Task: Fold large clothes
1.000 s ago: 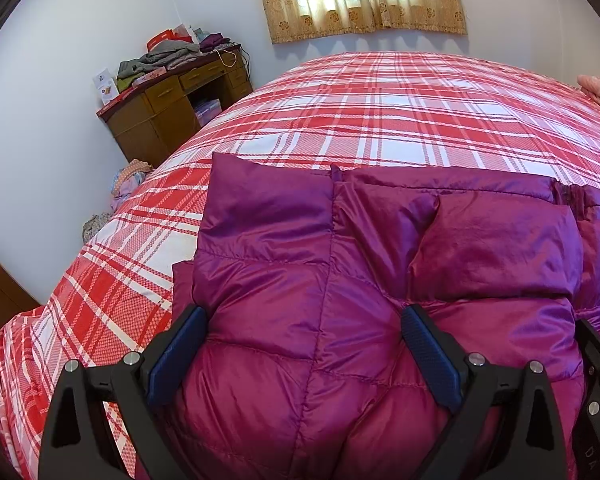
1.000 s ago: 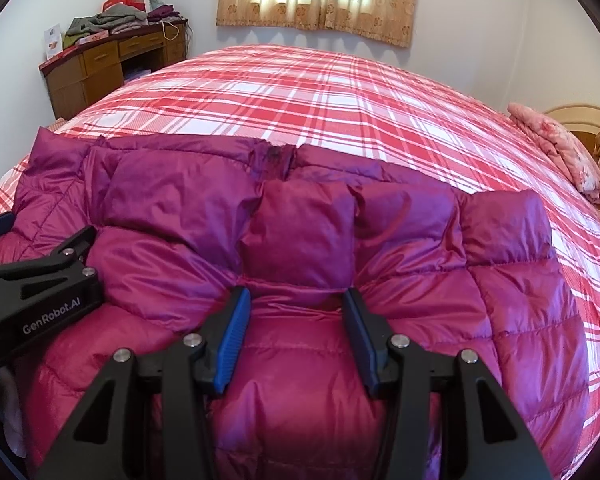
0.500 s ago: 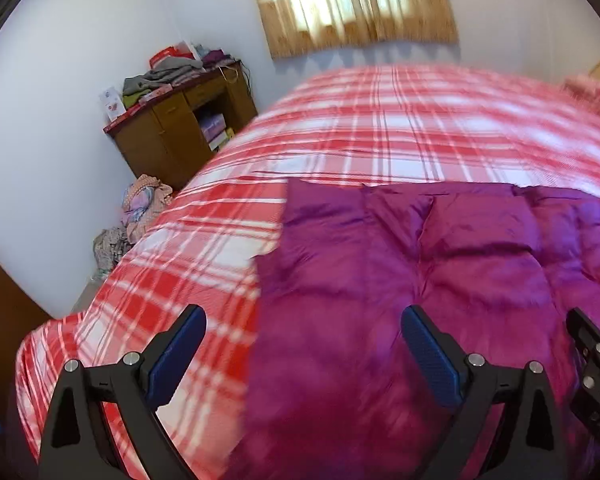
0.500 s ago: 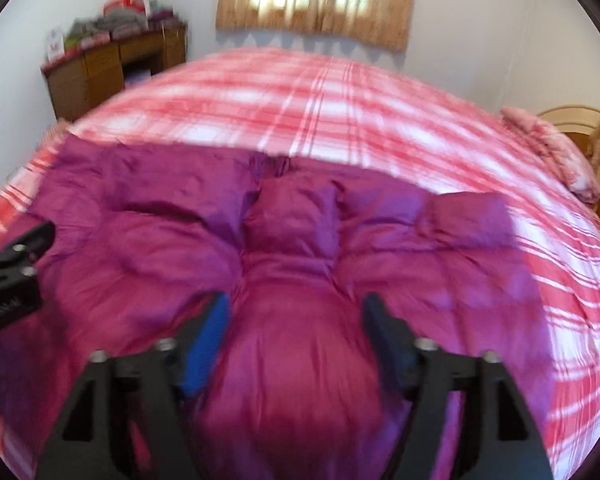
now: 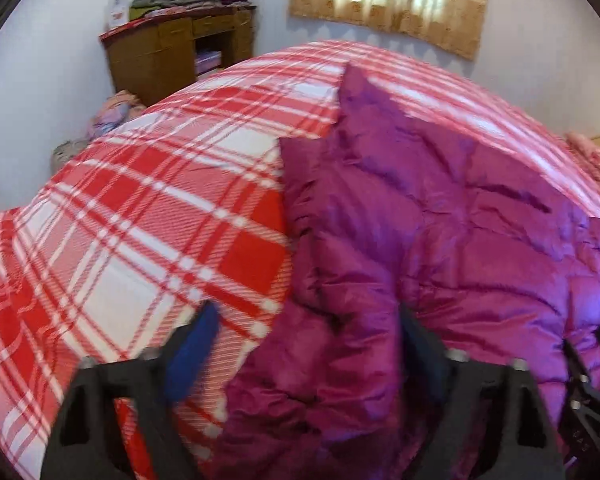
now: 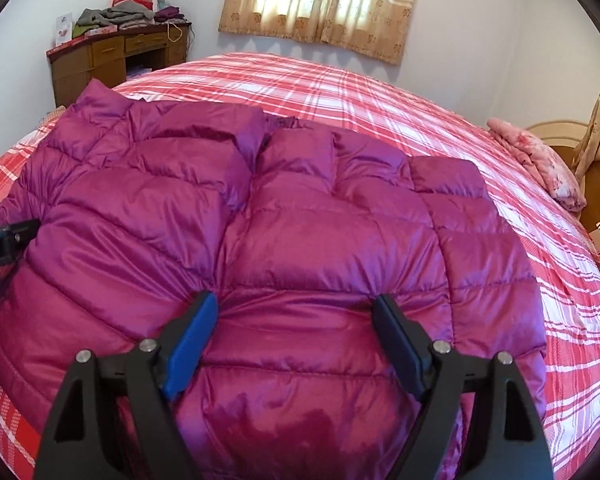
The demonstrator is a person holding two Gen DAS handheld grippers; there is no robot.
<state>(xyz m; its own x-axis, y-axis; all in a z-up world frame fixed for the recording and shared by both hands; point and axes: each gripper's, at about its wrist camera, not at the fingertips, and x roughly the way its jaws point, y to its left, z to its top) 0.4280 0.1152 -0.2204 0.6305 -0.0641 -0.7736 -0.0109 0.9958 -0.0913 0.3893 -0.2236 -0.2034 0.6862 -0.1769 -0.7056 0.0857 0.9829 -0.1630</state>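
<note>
Nearest the camera, the left gripper (image 5: 306, 340) has its fingers spread wide over the left edge of a magenta down jacket (image 5: 440, 248), with puffed fabric bulging between them; whether they press it cannot be told (this view is blurred). The right gripper (image 6: 296, 336) also has its fingers spread wide, resting against the middle of the jacket (image 6: 268, 240) with a quilted panel between them, not pinched. The jacket lies spread across the near part of a bed covered in a red and white plaid blanket (image 6: 340, 92). Farther right, a pink folded cloth (image 6: 540, 160) sits on the bed. Against the far wall stands a wooden bench (image 6: 112, 60) piled with clothes, beside a curtained window (image 6: 324, 4).
</note>
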